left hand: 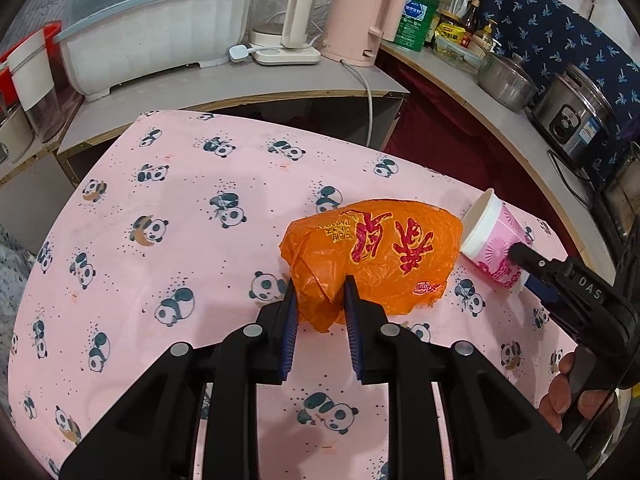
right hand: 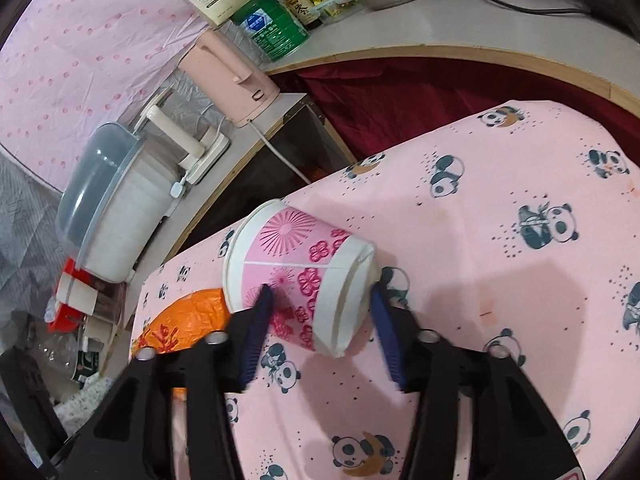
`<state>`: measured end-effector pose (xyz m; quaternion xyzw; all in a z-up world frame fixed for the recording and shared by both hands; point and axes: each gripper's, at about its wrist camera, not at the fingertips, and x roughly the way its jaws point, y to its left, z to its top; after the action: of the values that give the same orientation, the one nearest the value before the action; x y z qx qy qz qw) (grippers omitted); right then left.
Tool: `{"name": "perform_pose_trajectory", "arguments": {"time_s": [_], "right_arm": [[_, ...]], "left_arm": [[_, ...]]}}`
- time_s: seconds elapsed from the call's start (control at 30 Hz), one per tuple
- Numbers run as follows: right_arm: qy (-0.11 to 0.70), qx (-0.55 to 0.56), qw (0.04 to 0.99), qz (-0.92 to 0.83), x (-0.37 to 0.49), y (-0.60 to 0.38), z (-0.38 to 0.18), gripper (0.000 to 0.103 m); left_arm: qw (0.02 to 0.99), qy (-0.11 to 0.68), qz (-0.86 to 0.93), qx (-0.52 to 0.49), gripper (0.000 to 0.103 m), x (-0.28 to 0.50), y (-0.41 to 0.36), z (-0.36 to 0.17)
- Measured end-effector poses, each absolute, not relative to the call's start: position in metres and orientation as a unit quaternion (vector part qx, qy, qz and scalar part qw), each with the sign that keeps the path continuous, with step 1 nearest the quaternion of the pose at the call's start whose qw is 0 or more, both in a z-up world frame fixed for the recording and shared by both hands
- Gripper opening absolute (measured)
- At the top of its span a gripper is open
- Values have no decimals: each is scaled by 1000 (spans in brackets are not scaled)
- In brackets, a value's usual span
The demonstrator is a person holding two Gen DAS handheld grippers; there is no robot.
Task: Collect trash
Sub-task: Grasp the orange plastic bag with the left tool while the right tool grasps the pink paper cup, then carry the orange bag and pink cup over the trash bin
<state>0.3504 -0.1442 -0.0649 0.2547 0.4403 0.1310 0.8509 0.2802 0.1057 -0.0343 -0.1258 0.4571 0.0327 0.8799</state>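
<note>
An orange plastic bag (left hand: 376, 252) with red characters lies on the pink panda tablecloth (left hand: 180, 208). My left gripper (left hand: 320, 292) has its fingers on either side of the bag's near corner, pinching the plastic. A pink and white paper cup (right hand: 300, 276) lies on its side to the right of the bag; it also shows in the left wrist view (left hand: 490, 236). My right gripper (right hand: 320, 304) straddles the cup, fingers wide apart beside its body and base, the left pad touching. The bag shows in the right wrist view (right hand: 188, 320), left of the cup.
Behind the table stand a shelf (left hand: 240, 88) with a white covered tub (left hand: 152, 28), a glass kettle (left hand: 284, 12) and a pink kettle (left hand: 364, 16). A counter (left hand: 480, 96) to the right holds tins, pots and a cooker (left hand: 576, 112). A dark gap lies between table and counter.
</note>
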Motion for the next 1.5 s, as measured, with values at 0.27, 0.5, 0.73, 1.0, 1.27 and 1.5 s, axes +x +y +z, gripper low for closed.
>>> {"name": "perform_pose_trajectory", "arguments": {"time_s": [0.27,0.5,0.73,1.0,1.27,1.5], "right_arm": [[427,256,855,148,326,-137,-55,20],[404,247,870,135,289,-148,-28,19],[379,244,887,103,245,-179,-2,19],[342,253,904,51,185,-241,26,19],[307,280,910,0,121,-314,42,19],[285,289,912,-55,68,-380,51,19]], "left_arm": [[878,461,28,-126,21,269,99,-31],[881,457,14,-122,21,249,84,-18],[886,449,-13,-112,21,222,53,2],[893,437,-57,-90,21,189,1,27],[893,431,-113,-57,21,156,-68,44],[883,435,-173,-27,21,130,-139,49]]}}
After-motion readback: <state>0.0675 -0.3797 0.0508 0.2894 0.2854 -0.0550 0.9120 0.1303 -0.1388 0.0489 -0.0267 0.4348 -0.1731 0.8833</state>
